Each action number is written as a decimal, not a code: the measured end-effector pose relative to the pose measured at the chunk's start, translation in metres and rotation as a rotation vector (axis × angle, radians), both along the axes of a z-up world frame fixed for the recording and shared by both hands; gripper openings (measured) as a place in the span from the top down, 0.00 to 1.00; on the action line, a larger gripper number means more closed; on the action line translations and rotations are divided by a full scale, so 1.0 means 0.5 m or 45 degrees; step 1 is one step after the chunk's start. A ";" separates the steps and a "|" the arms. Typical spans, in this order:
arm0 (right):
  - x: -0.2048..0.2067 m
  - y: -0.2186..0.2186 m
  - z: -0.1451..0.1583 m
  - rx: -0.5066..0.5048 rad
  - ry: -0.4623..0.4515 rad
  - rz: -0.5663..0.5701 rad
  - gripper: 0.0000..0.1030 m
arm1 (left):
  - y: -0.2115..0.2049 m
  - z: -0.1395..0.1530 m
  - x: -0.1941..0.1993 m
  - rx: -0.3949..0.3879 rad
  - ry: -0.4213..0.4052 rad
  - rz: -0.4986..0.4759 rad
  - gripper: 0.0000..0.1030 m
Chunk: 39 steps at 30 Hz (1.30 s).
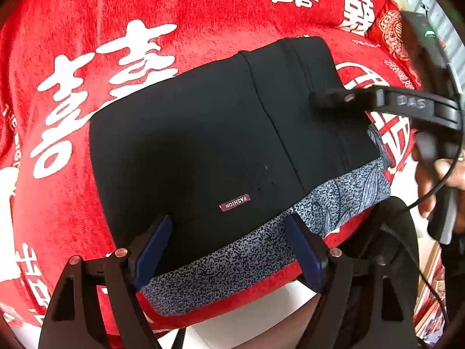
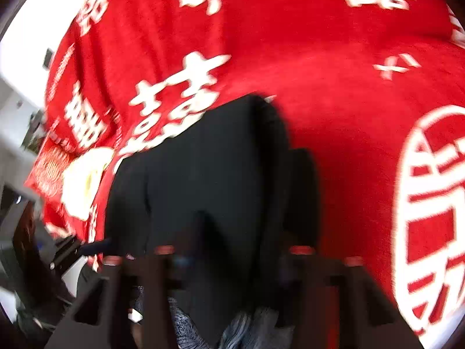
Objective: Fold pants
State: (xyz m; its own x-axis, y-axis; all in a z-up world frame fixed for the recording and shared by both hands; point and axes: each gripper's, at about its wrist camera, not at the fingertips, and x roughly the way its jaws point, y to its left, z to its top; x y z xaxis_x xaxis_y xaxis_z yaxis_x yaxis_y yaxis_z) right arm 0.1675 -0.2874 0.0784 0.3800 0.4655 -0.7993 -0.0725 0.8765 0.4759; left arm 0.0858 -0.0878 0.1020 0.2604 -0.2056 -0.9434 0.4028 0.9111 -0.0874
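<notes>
Nearest us, our left gripper stands wide open and holds nothing, its blue pads either side of the near edge of the pants, just above the grey speckled waistband. The pants lie folded into a compact black block on the red blanket, close to its near edge, where the blanket drops away. Farther along, toward the right edge, our right gripper reaches in over the top layer; its own view is blurred and we cannot tell whether it is open or closed, or whether it has cloth. We judge the fold nearly done. The risk is that the right gripper drags the top layer and skews the stack, or that a nudge from the left slides the bundle off the near edge.
</notes>
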 end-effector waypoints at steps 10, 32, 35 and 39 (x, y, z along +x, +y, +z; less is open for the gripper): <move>-0.194 0.132 0.118 -0.366 -0.438 0.384 0.41 | 0.044 -0.006 0.014 -0.003 -0.019 0.148 0.19; 0.009 0.175 0.149 -0.474 -0.462 0.441 0.10 | 0.068 0.001 0.009 0.054 -0.075 0.175 0.19; 0.050 0.203 0.115 -0.451 -0.398 0.460 0.10 | 0.074 -0.008 0.015 0.033 -0.061 0.194 0.17; 0.099 0.187 0.015 -0.595 -0.170 0.350 0.10 | 0.078 -0.014 0.016 0.011 -0.058 0.203 0.15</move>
